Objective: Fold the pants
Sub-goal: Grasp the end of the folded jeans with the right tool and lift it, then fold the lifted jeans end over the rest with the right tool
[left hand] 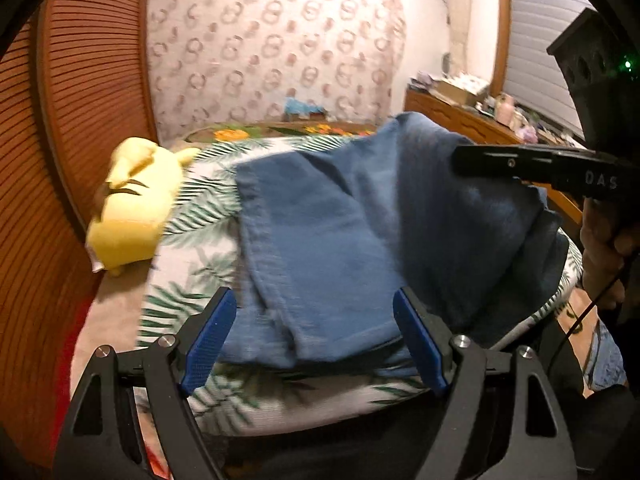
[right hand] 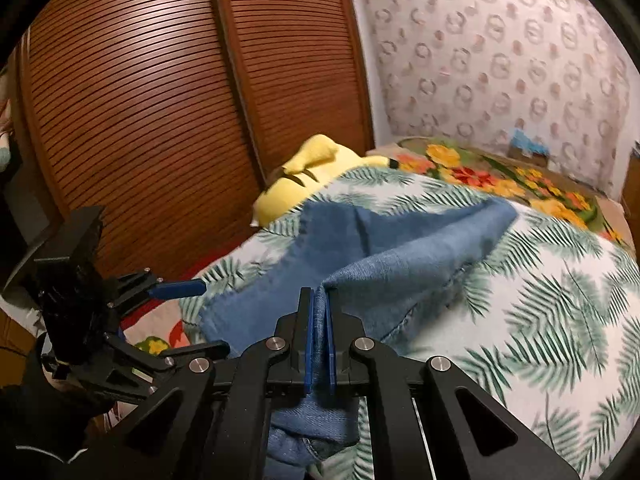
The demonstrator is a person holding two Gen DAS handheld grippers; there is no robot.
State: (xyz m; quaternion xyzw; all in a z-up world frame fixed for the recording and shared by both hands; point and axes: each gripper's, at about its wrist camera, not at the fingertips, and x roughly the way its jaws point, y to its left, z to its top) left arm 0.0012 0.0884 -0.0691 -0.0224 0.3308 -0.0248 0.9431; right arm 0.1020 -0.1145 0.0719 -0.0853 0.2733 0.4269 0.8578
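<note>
Pants (right hand: pixel 360 264) on my leaf-print bedspread (right hand: pixel 540 320), right gripper (right hand: pixel 319 344) clamped on a raised denim fold at 12 o'clock, left gripper (left hand: pixel 316 340) spread wide, denim beyond its fingers, yellow plush toy (left hand: pixel 132 204) at 10 o'clock.

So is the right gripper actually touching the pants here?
Touching. The right wrist view shows the right gripper with its blue pads pressed shut on a fold of the blue pants, denim pinched between them.
</note>
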